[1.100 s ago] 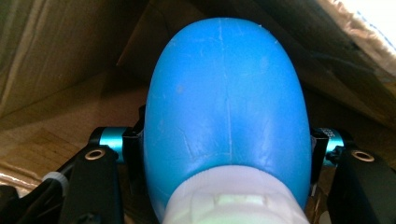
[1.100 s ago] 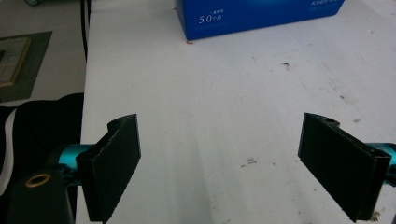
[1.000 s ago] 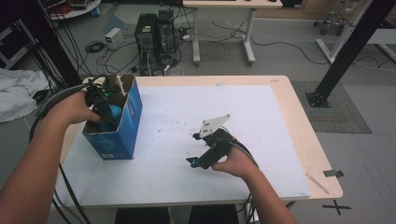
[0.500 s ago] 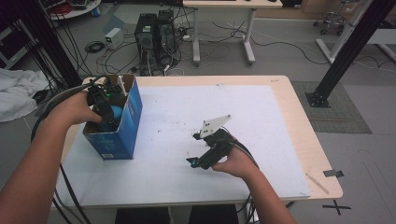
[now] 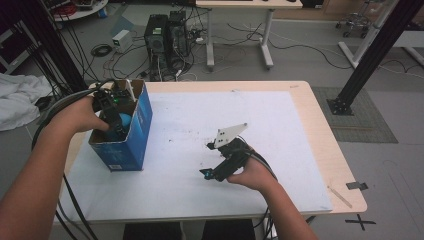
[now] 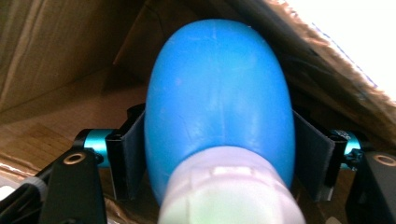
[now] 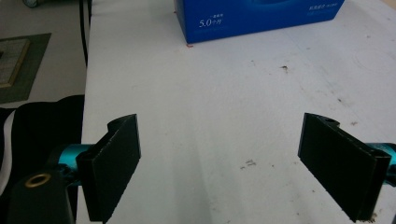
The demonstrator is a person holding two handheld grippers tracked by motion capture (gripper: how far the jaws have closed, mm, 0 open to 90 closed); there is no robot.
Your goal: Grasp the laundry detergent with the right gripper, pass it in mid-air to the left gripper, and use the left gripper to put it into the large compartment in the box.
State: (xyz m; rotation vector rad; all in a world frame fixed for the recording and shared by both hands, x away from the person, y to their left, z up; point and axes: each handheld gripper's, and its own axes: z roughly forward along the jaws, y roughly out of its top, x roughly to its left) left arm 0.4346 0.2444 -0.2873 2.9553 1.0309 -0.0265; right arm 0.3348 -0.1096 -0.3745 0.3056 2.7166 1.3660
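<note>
**Little has moved: left tongs remain in the box**

Your left gripper point(image 6: 217, 154) stays inside the blue cardboard box point(image 5: 140, 125) at the table's point(image 5: 310, 120) left edge, jaws clamped on a blue bulb-shaped object point(image 6: 217, 88). Your right gripper point(image 7: 233, 168) rests low over the white tabletop, jaws wide apart, holding nothing.

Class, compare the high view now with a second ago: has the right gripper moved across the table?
No. The right gripper lies at the same spot on the white table, equally far from the blue box, jaws open.
</note>
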